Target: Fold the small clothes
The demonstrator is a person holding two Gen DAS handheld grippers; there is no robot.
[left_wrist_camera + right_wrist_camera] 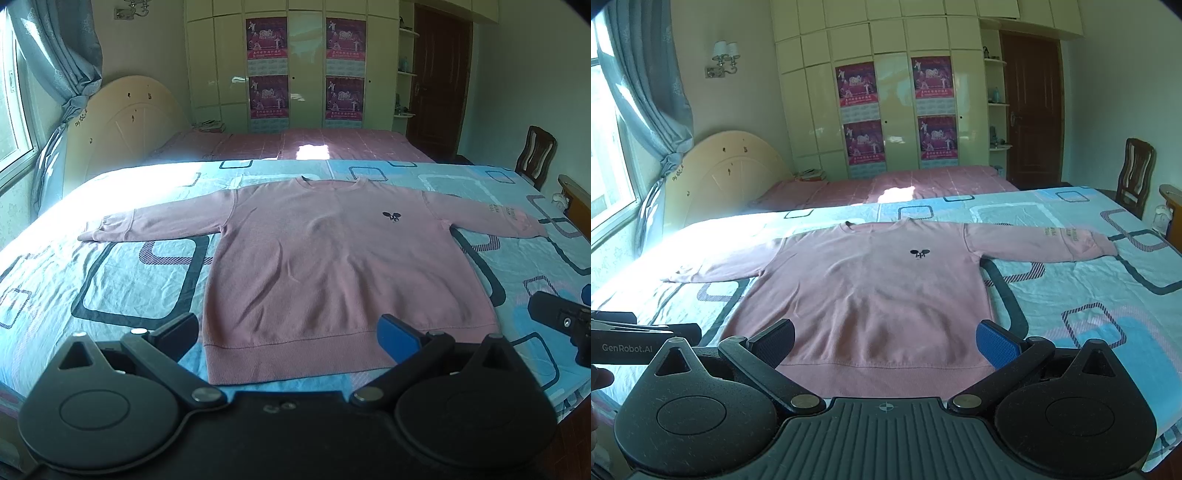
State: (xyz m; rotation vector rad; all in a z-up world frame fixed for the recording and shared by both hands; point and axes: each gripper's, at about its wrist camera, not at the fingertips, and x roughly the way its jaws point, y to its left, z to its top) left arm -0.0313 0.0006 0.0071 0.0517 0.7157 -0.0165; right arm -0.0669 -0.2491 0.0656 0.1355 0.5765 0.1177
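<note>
A pink long-sleeved sweatshirt (332,266) lies flat and face up on the bed, both sleeves spread out sideways, with a small dark logo on the chest. It also shows in the right wrist view (868,295). My left gripper (291,334) is open and empty, hovering just above the sweatshirt's hem near the bed's front edge. My right gripper (886,341) is open and empty, also just above the hem. The right gripper's body shows at the right edge of the left wrist view (561,321).
The bed has a light blue sheet (110,280) with dark square outlines. A second bed with a pink cover (295,144) lies behind it. A wooden chair (535,155) stands at the far right. A wardrobe with posters (306,70) fills the back wall.
</note>
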